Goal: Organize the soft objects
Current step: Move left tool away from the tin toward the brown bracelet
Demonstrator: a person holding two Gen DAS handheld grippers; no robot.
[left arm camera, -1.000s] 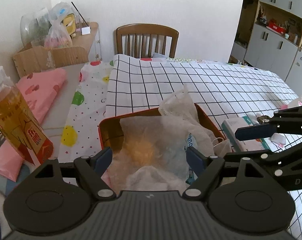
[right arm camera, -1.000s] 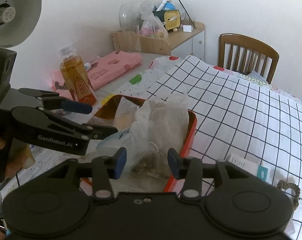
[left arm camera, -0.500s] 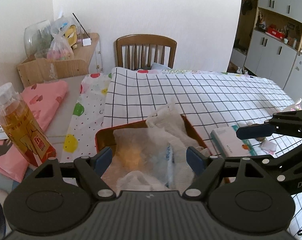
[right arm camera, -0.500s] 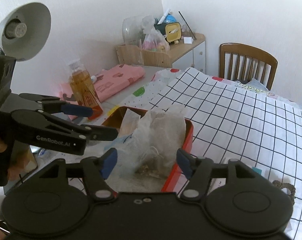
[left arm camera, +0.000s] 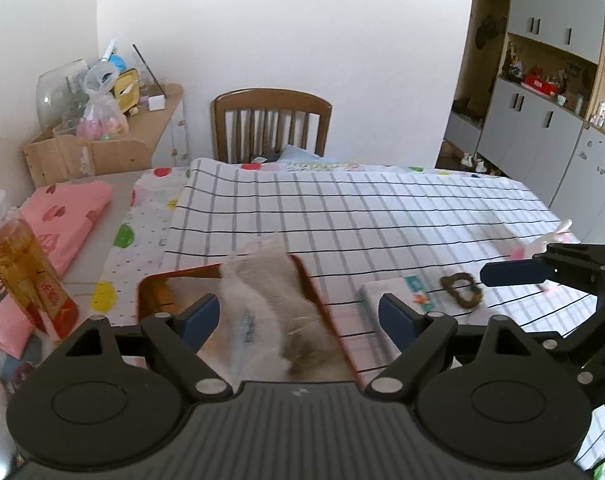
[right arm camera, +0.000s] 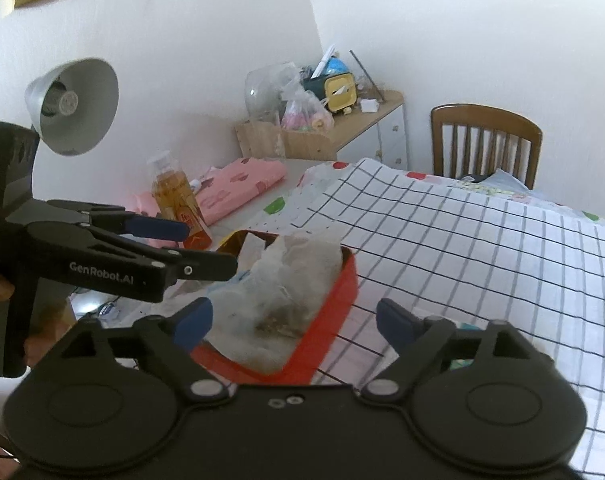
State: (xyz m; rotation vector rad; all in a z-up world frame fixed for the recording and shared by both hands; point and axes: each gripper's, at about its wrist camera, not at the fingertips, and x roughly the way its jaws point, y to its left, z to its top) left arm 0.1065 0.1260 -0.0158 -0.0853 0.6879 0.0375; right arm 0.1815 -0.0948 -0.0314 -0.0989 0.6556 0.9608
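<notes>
A red tin box (left arm camera: 316,294) (right arm camera: 334,296) sits on the checked tablecloth and holds several soft white gauze bags (left arm camera: 270,312) (right arm camera: 286,280). My left gripper (left arm camera: 298,318) is open and empty, raised above the near side of the box. My right gripper (right arm camera: 294,320) is open and empty, above the box's near right edge. The left gripper shows in the right wrist view (right arm camera: 150,248) at the left. The right gripper shows in the left wrist view (left arm camera: 542,276) at the right.
A bottle of amber liquid (left arm camera: 26,276) (right arm camera: 178,204) stands left of the box beside pink cloth (left arm camera: 62,216). A white packet (left arm camera: 406,292) and a brown woven ring (left arm camera: 462,290) lie right of the box. A wooden chair (left arm camera: 270,124) stands at the far side. A lamp (right arm camera: 74,108) hangs left.
Both grippers have risen and pulled back from the box. The right gripper has opened wider. The bags stay in the box.
</notes>
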